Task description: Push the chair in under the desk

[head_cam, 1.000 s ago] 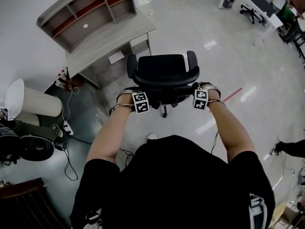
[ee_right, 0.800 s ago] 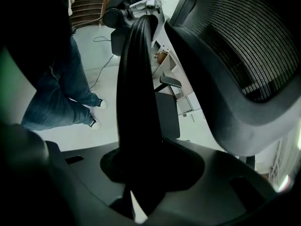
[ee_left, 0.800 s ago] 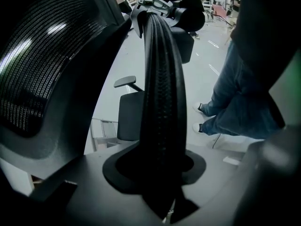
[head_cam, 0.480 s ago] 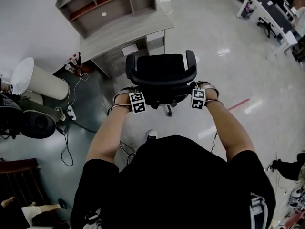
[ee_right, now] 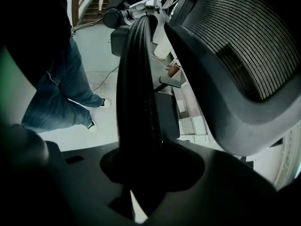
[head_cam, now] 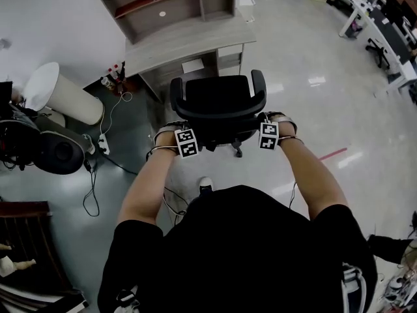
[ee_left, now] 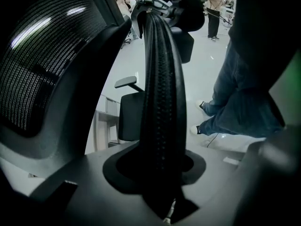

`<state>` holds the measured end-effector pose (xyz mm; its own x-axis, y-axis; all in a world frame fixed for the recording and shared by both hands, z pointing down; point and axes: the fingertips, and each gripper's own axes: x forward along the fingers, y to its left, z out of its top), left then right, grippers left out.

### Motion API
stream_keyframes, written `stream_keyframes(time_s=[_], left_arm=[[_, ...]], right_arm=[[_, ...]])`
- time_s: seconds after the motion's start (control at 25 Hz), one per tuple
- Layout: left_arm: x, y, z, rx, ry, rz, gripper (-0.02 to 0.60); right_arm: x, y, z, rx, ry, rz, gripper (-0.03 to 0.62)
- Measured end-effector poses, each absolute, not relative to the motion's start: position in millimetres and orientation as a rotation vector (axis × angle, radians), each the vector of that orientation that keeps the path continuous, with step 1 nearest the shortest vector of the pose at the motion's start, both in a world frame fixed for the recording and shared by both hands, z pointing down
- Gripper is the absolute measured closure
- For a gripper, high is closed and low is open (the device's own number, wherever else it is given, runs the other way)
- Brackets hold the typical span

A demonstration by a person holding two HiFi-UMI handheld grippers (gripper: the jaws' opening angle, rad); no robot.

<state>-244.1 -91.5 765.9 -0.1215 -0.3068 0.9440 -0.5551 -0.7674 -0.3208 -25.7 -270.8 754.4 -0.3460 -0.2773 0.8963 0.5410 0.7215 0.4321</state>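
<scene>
The surface (head_cam: 189,44) stands just ahead, and the chair (head_cam: 218,100) faces it, close to its edge but not yet under. The left tongs (head_cam: 187,135) and right tongs (head_cam: 267,130) are each part-closed, clamping the chair's backrest sides. I'd judge the final shove remains.

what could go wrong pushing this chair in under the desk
The armrest on the right of the chair sits roughly in line with the drawer unit under the desk, so it may bump that rather than enter the opening.
The left gripper and right gripper clamp only the backrest edges, so the chair could swivel off course or slip free if it snags.
</scene>
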Motion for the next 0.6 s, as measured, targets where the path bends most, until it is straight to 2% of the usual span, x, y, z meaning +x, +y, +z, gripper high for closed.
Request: stream_keyframes(time_s=[0.6], left_arm=[[-312.5,-52.9,764.8,1.875,-1.048,1.956,0.451]], right_arm=[[-110.2,-250.2,753.1,-0.278,-1.738,-0.914,0.465]])
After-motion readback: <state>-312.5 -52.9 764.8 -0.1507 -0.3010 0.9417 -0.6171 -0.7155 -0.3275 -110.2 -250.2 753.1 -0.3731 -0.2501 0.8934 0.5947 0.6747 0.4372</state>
